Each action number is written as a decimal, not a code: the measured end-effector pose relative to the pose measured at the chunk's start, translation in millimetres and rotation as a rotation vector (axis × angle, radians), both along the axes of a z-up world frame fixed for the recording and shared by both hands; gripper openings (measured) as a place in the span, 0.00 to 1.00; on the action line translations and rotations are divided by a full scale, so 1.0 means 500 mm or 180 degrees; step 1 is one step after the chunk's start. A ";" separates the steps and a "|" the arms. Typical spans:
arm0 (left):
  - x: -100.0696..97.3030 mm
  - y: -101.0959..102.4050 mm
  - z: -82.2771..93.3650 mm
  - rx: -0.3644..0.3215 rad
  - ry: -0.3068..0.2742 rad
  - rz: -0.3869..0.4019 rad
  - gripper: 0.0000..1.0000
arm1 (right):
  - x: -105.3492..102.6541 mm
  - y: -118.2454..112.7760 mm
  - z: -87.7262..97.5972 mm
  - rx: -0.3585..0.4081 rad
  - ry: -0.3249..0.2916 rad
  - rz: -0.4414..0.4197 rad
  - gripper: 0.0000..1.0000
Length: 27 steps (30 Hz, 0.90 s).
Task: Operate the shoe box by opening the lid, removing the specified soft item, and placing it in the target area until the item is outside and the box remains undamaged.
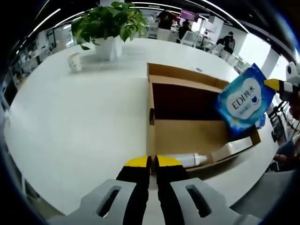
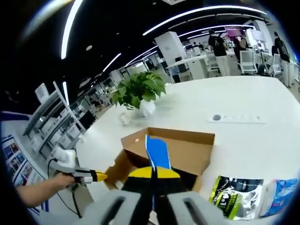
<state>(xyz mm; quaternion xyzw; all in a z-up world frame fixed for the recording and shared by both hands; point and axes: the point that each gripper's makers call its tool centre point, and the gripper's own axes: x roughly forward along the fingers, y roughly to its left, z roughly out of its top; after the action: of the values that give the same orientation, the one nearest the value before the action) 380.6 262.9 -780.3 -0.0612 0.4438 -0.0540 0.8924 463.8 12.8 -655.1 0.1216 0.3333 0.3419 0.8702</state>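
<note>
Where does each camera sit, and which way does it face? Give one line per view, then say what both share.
Left gripper view: rides the left tool, jaws closed, facing across the open shoe box toward the blue wipes pack.
Right gripper view: rides the right tool, raised above the box, pinching the pack edge-on; a forearm shows lower left.
Shared: box, pack, potted plant, white table.

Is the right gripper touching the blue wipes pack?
Touching: in the right gripper view the right gripper pinches the blue wipes pack above the box.
</note>
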 end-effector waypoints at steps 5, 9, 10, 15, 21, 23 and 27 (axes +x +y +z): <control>0.000 -0.001 0.001 -0.0006 -0.0002 0.0002 0.01 | 0.003 0.000 0.031 0.0028 -0.0086 0.0020 0.00; 0.000 0.000 0.000 -0.0011 -0.0005 0.0006 0.01 | 0.006 -0.006 0.053 0.0088 -0.0113 0.0005 0.00; 0.000 0.000 0.000 -0.0012 -0.0005 0.0006 0.01 | 0.006 -0.010 0.061 0.0106 -0.0124 -0.0003 0.00; 0.001 0.001 -0.001 -0.0018 -0.0006 0.0008 0.01 | 0.014 -0.028 0.091 0.0128 -0.0208 -0.0033 0.00; -0.001 -0.001 0.001 -0.0015 -0.0004 0.0005 0.01 | 0.017 -0.053 0.119 0.0183 -0.0261 -0.0084 0.00; -0.001 -0.001 0.001 -0.0015 -0.0001 0.0002 0.01 | 0.017 -0.059 0.126 0.0190 -0.0286 -0.0096 0.00; -0.001 -0.001 0.000 -0.0012 -0.0003 -0.0001 0.01 | 0.018 -0.074 0.139 0.0190 -0.0327 -0.0120 0.00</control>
<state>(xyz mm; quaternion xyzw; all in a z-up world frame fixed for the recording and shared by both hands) 380.2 262.5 -780.2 -0.0627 0.4433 -0.0550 0.8925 473.0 -24.3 -585.7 0.1360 0.2755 0.3410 0.8884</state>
